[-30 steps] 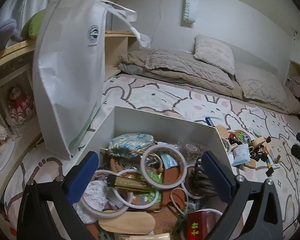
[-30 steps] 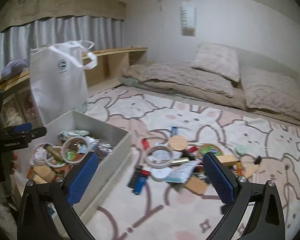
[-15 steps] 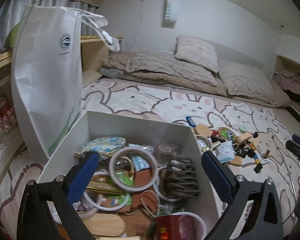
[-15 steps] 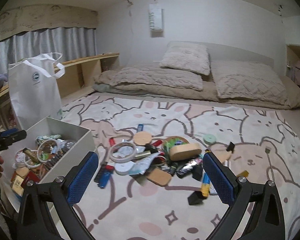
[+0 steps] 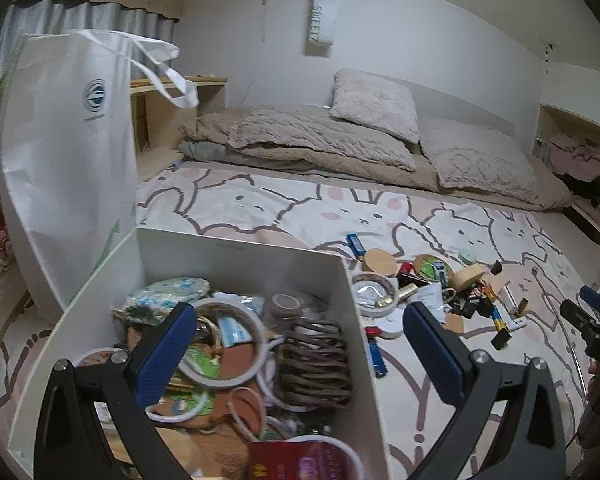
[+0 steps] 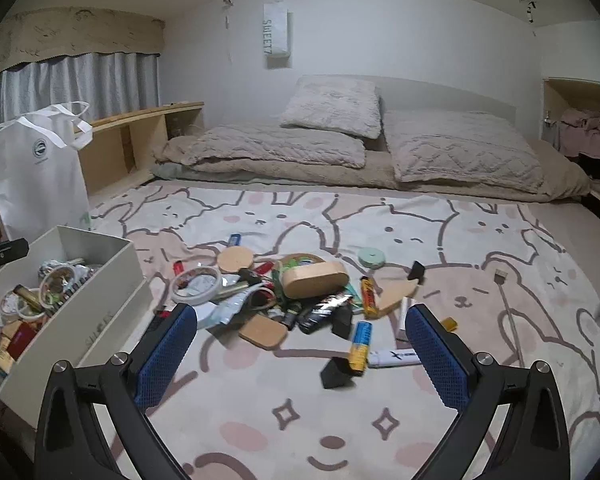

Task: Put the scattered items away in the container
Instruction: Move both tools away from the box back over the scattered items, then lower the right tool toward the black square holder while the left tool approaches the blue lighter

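A white box (image 5: pixel 236 249) (image 6: pixel 96 300) holds tape rings, a brown coil (image 5: pixel 314 364) and other small items. My left gripper (image 5: pixel 300 354) hangs open over its right part, nothing between the fingers. Scattered items lie in a pile on the bunny-print blanket: a tape roll (image 6: pixel 196 285), a tan oval case (image 6: pixel 314 279), a cork disc (image 6: pixel 235 258), a yellow-blue tube (image 6: pixel 360 340), a black block (image 6: pixel 336 372) and lighters. My right gripper (image 6: pixel 300 354) is open and empty, just short of the pile's near edge.
A white tote bag (image 5: pixel 68 152) (image 6: pixel 40 172) stands behind the box at the left. Pillows and a folded quilt (image 6: pixel 380 148) fill the far end of the bed. Wooden shelves (image 6: pixel 140 148) run along the left; clothes (image 6: pixel 588 136) sit at the right.
Both views have swung rightward. The left gripper shifted from the box's middle toward its right wall. The right gripper moved from beside the box to face the scattered pile.
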The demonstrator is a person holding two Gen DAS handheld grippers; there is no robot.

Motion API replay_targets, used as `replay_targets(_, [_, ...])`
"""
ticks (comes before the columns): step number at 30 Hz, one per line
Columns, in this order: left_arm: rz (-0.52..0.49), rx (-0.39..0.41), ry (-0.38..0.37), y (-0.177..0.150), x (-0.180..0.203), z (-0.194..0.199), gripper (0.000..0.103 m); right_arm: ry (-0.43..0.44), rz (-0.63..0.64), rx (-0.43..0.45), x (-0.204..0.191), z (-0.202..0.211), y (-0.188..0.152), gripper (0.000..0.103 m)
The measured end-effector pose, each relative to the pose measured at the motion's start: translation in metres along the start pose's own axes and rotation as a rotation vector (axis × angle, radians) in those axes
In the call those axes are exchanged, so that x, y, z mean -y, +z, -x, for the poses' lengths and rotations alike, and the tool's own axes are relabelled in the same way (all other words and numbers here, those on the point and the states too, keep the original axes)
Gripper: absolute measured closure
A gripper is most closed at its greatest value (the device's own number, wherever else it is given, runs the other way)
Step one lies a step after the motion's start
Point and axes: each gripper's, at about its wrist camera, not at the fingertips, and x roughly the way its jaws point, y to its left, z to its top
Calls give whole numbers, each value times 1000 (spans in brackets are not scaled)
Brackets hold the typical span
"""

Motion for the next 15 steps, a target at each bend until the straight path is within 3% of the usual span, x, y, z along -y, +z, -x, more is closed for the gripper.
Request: replay_targets(15, [-148,-46,-140,-16,95,-15,0,-73,-48,-38,36,-10,-17,0])
